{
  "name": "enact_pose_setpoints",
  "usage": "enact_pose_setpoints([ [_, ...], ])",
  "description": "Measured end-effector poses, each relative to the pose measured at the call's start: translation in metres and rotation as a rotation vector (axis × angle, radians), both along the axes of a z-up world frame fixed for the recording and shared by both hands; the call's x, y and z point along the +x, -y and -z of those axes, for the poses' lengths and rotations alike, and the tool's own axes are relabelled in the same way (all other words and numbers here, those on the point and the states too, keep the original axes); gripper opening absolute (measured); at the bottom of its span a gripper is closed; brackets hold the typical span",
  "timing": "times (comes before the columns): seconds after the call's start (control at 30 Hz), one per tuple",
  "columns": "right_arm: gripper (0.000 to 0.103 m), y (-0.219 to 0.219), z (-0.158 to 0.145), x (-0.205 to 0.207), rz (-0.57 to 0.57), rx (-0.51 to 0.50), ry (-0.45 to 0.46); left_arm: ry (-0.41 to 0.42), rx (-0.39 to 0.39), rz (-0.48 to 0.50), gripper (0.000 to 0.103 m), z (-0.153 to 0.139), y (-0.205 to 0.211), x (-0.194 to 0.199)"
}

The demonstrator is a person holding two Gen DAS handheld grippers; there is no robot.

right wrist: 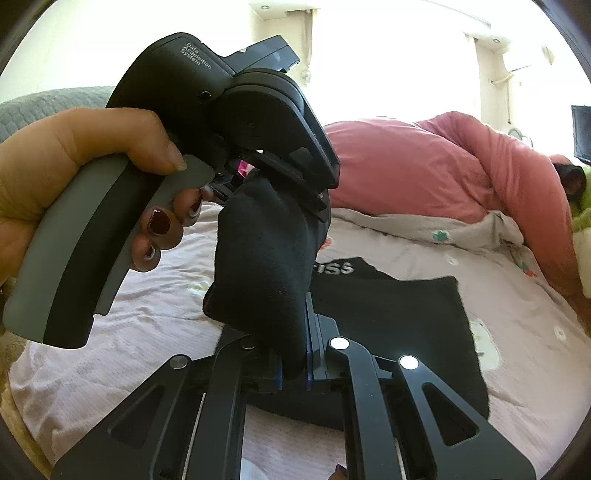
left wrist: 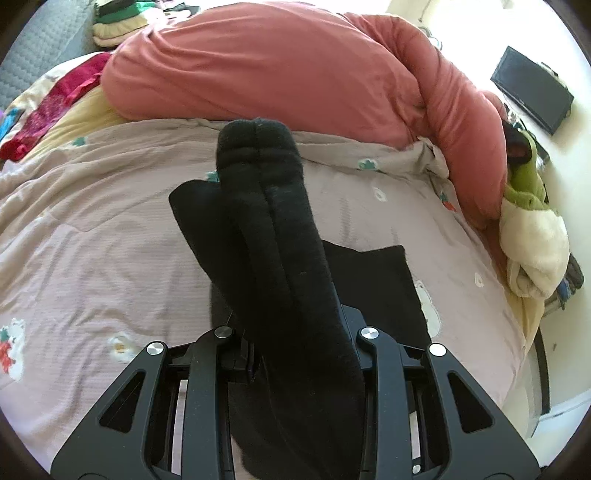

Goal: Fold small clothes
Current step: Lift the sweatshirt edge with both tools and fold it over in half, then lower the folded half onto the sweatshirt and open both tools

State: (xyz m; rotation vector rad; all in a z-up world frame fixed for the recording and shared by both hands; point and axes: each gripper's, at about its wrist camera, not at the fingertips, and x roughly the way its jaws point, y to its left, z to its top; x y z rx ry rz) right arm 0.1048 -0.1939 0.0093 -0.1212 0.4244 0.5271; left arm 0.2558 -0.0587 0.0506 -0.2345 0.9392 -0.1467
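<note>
A black sock (left wrist: 273, 221) hangs folded between both grippers above the bed. In the left wrist view it runs up the middle of the frame and hides my left gripper's (left wrist: 295, 354) fingertips, which are shut on it. In the right wrist view the same sock (right wrist: 266, 258) stretches from my right gripper (right wrist: 295, 365), shut on one end, up to the left gripper (right wrist: 295, 184), held by a hand. A second black garment (right wrist: 399, 317) with white lettering lies flat on the bed below; it also shows in the left wrist view (left wrist: 384, 288).
The bed has a pale pink sheet (left wrist: 92, 258) with small prints. A big salmon duvet (left wrist: 277, 62) is heaped at the back. A red cloth (left wrist: 55, 107) lies at left, a green and white plush (left wrist: 532, 229) at right, folded clothes (left wrist: 118, 29) far back.
</note>
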Motion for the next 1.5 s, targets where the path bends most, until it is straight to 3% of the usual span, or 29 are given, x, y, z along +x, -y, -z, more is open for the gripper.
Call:
enact_pose_setpoints([
  [0.67, 0.007, 0.069, 0.034, 0.016, 0.100, 0.087, -0.138, -0.103, 0.066, 0.085, 0.028, 0.037, 0.100, 0.033],
  [0.77, 0.007, 0.076, 0.038, 0.021, 0.108, 0.120, -0.172, -0.117, 0.080, 0.088, 0.033, 0.044, 0.108, 0.038],
  [0.87, 0.008, 0.086, 0.043, 0.027, 0.117, 0.175, -0.225, -0.135, 0.090, 0.091, 0.045, 0.053, 0.116, 0.046],
  [0.9, 0.009, 0.089, 0.045, 0.030, 0.116, 0.198, -0.246, -0.137, 0.086, 0.096, 0.054, 0.055, 0.117, 0.048],
  [0.93, 0.013, 0.094, 0.047, 0.032, 0.118, 0.223, -0.270, -0.137, 0.073, 0.109, 0.062, 0.058, 0.119, 0.050],
  [1.07, 0.032, 0.117, 0.060, 0.042, 0.121, 0.352, -0.386, -0.119, 0.028, 0.112, 0.069, 0.058, 0.117, 0.046],
  [1.1, 0.035, 0.122, 0.064, 0.044, 0.118, 0.384, -0.422, -0.104, -0.011, 0.109, 0.076, 0.055, 0.114, 0.044],
  [1.13, 0.034, 0.127, 0.069, 0.046, 0.114, 0.418, -0.452, -0.088, -0.070, 0.094, 0.078, 0.051, 0.106, 0.042],
  [1.2, 0.035, 0.132, 0.071, 0.048, 0.104, 0.448, -0.481, -0.066, -0.113, 0.067, 0.078, 0.044, 0.095, 0.039],
  [1.27, 0.040, 0.136, 0.070, 0.049, 0.080, 0.469, -0.504, -0.024, -0.094, 0.044, 0.078, 0.035, 0.083, 0.035],
  [1.33, 0.062, 0.140, 0.064, 0.052, 0.046, 0.489, -0.517, -0.012, -0.049, 0.013, 0.078, 0.032, 0.070, 0.033],
  [1.4, 0.073, 0.142, 0.055, 0.051, 0.017, 0.507, -0.515, -0.019, -0.027, -0.018, 0.078, 0.037, 0.055, 0.028],
  [1.5, 0.079, 0.148, 0.047, 0.071, -0.025, 0.527, -0.557, -0.015, -0.005, -0.035, 0.078, 0.044, 0.039, 0.017],
])
